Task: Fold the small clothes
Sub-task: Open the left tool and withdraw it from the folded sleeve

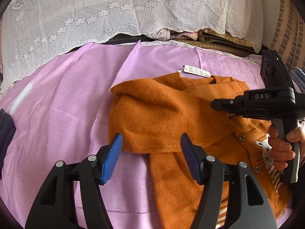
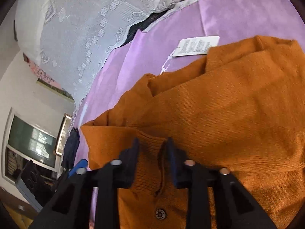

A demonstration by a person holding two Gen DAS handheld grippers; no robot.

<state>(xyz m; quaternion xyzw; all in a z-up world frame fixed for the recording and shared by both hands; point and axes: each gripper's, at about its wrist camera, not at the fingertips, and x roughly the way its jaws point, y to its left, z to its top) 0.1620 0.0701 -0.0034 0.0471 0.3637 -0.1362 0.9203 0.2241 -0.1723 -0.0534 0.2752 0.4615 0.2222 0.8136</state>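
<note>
An orange knit cardigan (image 1: 162, 110) with buttons and a white animal motif lies crumpled on a purple sheet (image 1: 66, 95); a paper tag (image 1: 196, 71) sticks out at its far edge. My left gripper (image 1: 152, 152) is open, its blue pads astride the cardigan's near folded edge without pressing it. At the right, a hand (image 1: 280, 148) holds my right gripper (image 1: 215, 104). In the right wrist view the right gripper (image 2: 152, 152) is shut on the ribbed neckband of the cardigan (image 2: 228, 114), just above a button. The tag (image 2: 198, 45) lies beyond.
A white lace cloth (image 1: 95, 9) covers a pile behind the sheet. A dark garment (image 1: 5, 129) lies at the sheet's left edge. A brick wall (image 1: 286, 28) stands at the far right. Bare purple sheet stretches left of the cardigan.
</note>
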